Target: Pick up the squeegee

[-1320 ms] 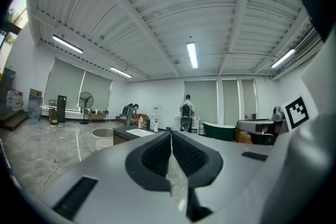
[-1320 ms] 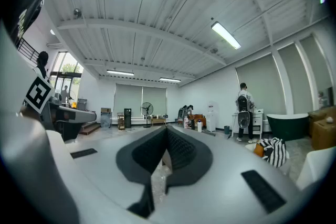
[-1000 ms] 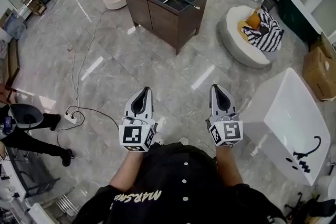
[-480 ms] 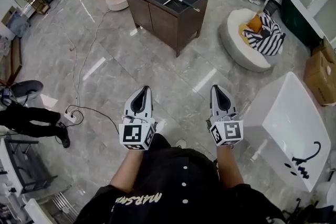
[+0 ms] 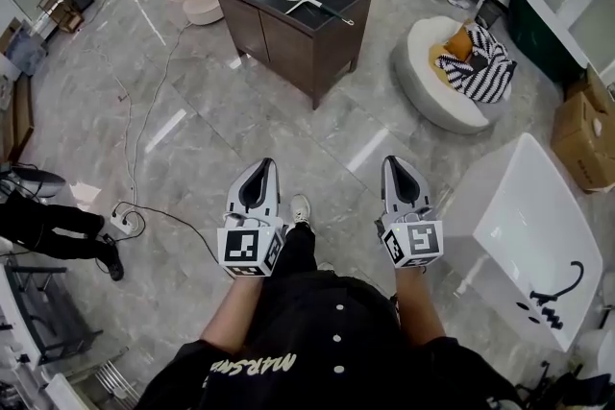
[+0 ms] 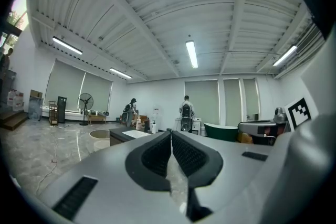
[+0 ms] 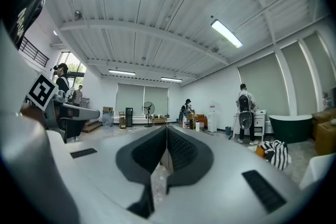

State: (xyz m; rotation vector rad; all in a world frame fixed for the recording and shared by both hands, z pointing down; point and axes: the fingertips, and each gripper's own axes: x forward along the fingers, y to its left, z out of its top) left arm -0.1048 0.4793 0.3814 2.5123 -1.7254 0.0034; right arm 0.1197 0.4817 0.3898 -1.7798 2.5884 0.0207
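Note:
The squeegee (image 5: 321,9) lies on the right part of a dark vanity cabinet (image 5: 288,34) with a white sink, far ahead across the floor in the head view. My left gripper (image 5: 258,172) and right gripper (image 5: 402,168) are held side by side at waist height, pointing level toward the cabinet and well short of it. Both are shut with nothing between the jaws. In the left gripper view the left gripper (image 6: 171,136) shows its pads pressed together. The right gripper (image 7: 166,132) looks the same in the right gripper view.
A white bathtub (image 5: 524,226) stands close on the right. A round white seat (image 5: 437,91) carrying a striped cloth is right of the cabinet. A cable and power strip (image 5: 120,224) lie on the floor at left, near a person's legs (image 5: 48,230). Cardboard boxes (image 5: 586,125) sit far right.
The person holding the grippers has stepped forward; a shoe now shows between the grippers. Both grippers stay shut and side by side. The person at the left has shifted.

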